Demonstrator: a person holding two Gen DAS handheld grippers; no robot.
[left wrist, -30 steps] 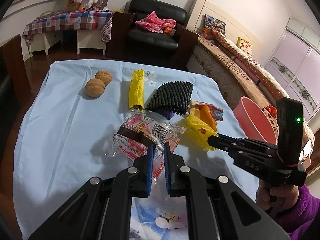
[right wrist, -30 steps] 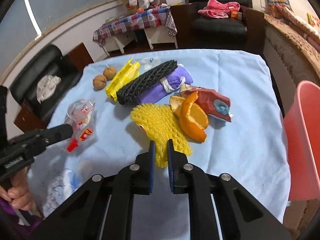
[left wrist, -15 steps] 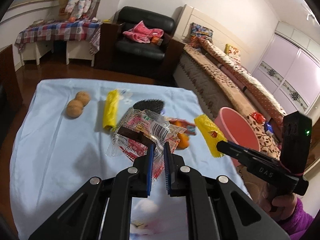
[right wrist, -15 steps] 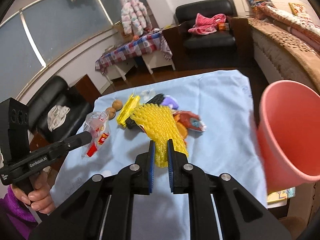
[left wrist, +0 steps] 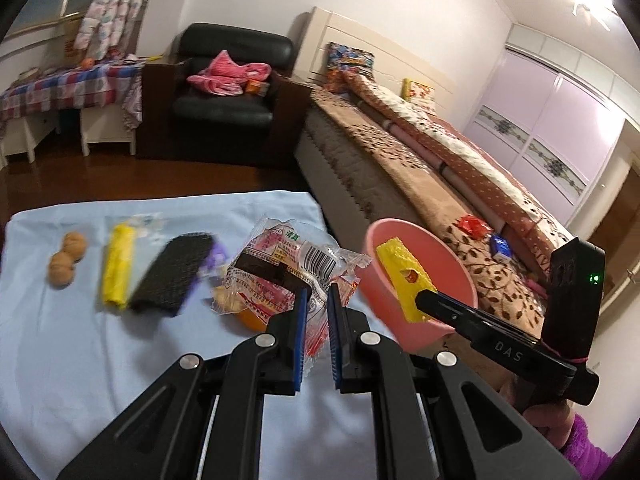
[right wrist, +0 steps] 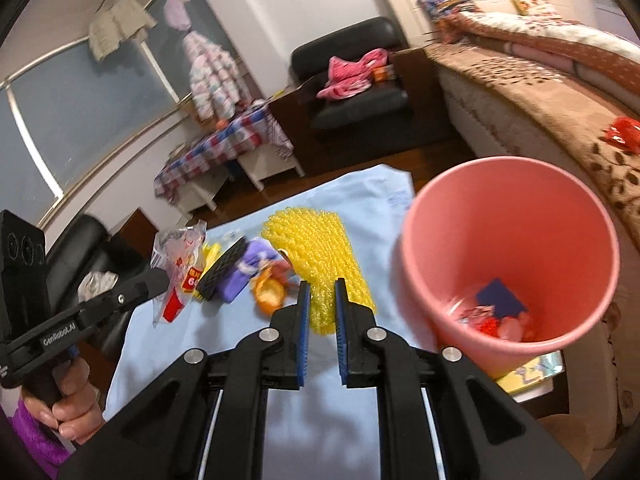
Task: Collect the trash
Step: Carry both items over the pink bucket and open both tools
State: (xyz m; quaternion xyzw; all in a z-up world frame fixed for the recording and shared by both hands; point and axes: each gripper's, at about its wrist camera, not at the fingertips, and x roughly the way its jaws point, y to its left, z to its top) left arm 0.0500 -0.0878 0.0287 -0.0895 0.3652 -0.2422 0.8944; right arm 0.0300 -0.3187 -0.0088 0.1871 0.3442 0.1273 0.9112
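Trash is partly collected: round pink plastic bin (right wrist: 508, 264) beside the tabletop (left wrist: 60, 340) already has a few wrappers at its bottom. We've got the left tool (left wrist: 317, 312) clamped on a clear crinkly snack wrapper (left wrist: 288, 264) and the right tool (right wrist: 320, 308) clamped on a yellow foam fruit net (right wrist: 316, 252), both held up nr the bin, not yet dropped. Left on the cloth, we reckon: orange peel (right wrist: 269, 294), yellow bag (left wrist: 117, 264), black mesh sleeve (left wrist: 172, 276), etc.

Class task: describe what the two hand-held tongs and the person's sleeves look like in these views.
Both tongs, left tongs and right tongs, are black plastic with blue pads and silver bolts. The right one bears white "DAS" lettering and a green light; the left reads "GenRobot.AI". Fuzzy purple sleeves cover both wrists.
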